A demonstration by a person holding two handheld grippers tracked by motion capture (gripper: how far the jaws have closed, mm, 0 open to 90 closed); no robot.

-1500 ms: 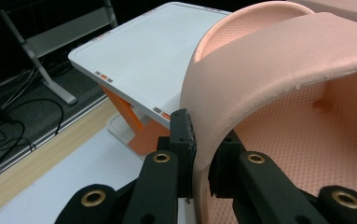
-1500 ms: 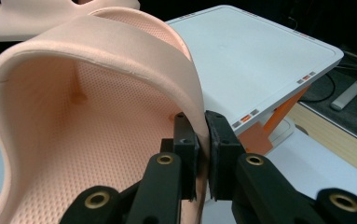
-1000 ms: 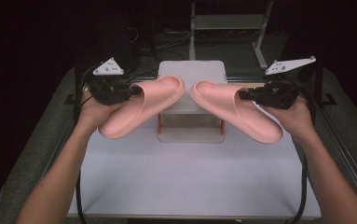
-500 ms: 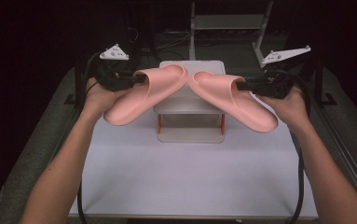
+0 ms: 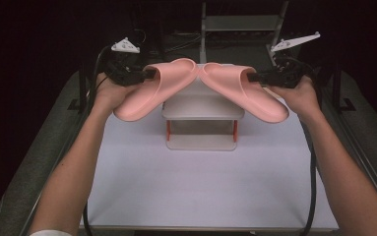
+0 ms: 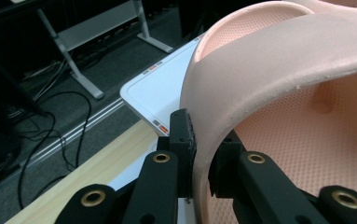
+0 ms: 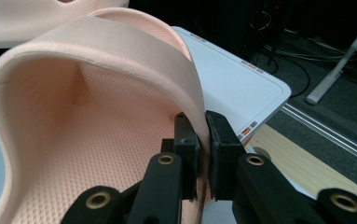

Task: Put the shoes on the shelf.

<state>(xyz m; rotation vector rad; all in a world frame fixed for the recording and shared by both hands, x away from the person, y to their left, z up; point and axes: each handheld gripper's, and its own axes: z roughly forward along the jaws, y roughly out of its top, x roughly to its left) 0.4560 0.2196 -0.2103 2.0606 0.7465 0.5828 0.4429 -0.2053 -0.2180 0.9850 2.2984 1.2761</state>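
Since the earlier frames both slippers have risen and travelled toward twelve o'clock, and their toes now meet over the small white shelf rack (image 5: 202,105) instead of hanging in front of it. The white table (image 5: 205,191) lies beneath, bare at six o'clock. The left slipper (image 5: 156,88) slants from the rack's top toward eight o'clock; the right slipper (image 5: 242,91) slants toward four o'clock, the two touching at twelve. The left gripper (image 5: 149,74) is clamped tight on the side of its slipper's strap (image 6: 241,93), and the right gripper (image 5: 252,76) pinches its own strap (image 7: 185,88) the same way. The likely trouble: each grip bites only a thin, soft strap edge, so the heavy heels may swing or slip free, or the touching toes may push each other askew when set down.
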